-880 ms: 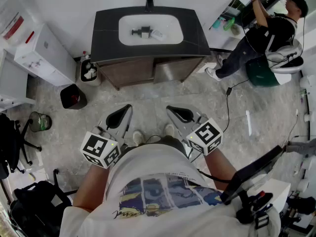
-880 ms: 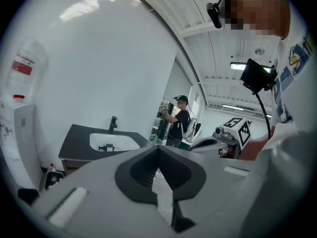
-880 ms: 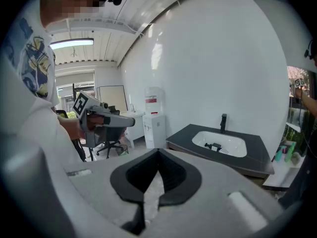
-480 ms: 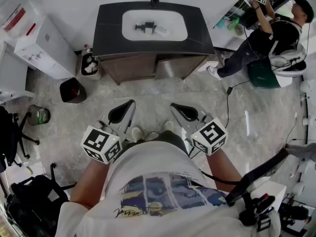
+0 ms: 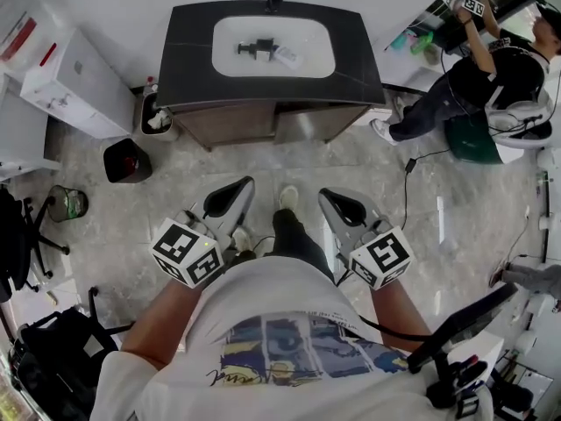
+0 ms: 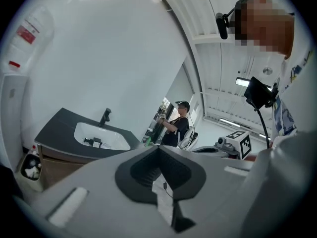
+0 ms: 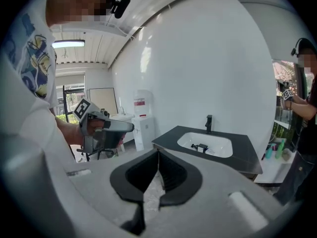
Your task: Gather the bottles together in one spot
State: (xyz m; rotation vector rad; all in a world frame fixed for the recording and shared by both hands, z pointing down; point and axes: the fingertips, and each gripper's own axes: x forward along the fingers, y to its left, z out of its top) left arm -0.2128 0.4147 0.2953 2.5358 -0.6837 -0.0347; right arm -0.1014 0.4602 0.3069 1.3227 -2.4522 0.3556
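Two small bottles lie in the white basin [image 5: 308,60] of the black-topped vanity [image 5: 351,55]: a dark one [image 5: 257,48] and a pale one [image 5: 282,57]. They show as small shapes in the left gripper view [image 6: 94,142] and the right gripper view [image 7: 200,147]. My left gripper [image 5: 238,189] and right gripper [image 5: 333,198] are held side by side at waist height, well short of the vanity. Each is shut with nothing between its jaws, as the left gripper view [image 6: 158,150] and right gripper view [image 7: 158,155] show.
Green and teal bottles [image 5: 414,40] stand on a shelf at the right, where another person [image 5: 491,68] works. A black bin [image 5: 126,160] and a white bin [image 5: 156,117] stand left of the vanity, by a white cabinet [image 5: 74,86]. A cable [image 5: 408,160] lies on the floor.
The view has moved closer to the vanity. One foot has stepped forward between the grippers, and both grippers have come slightly forward, still shut.
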